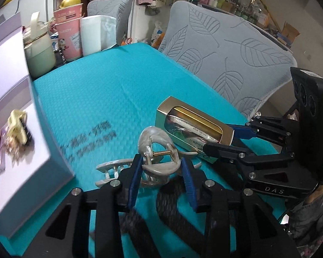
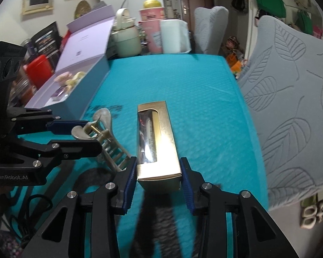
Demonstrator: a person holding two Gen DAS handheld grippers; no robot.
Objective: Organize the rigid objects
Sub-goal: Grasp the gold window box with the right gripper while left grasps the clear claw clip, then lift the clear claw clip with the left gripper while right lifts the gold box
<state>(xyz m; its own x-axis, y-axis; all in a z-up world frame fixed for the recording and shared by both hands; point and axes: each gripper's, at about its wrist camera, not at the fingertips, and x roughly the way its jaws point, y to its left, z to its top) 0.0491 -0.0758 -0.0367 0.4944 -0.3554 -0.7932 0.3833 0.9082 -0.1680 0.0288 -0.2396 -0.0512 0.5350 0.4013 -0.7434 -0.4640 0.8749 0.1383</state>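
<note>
A marbled grey hair claw clip (image 1: 157, 142) with a brass spring sits between the blue pads of my left gripper (image 1: 161, 172), which is shut on its hinge end. Its teeth point left over the teal mat (image 1: 101, 99). My right gripper (image 2: 159, 180) is shut on the near end of a long gold box (image 2: 165, 133) with a clear window. The left wrist view has that gripper (image 1: 217, 137) at the right, holding the gold box (image 1: 204, 142). In the right wrist view the left gripper (image 2: 90, 135) holds the claw clip (image 2: 105, 116) at the left. Dark shadows lie under both objects.
An open lavender box (image 1: 53, 129) (image 2: 86, 86) holding a yellow clip and other small items stands along the mat's left side. Behind it are a pale green pot (image 2: 127, 40), pink cups (image 2: 150, 28) and a white roll (image 2: 174, 36). A leaf-patterned chair (image 2: 290, 107) borders the right edge.
</note>
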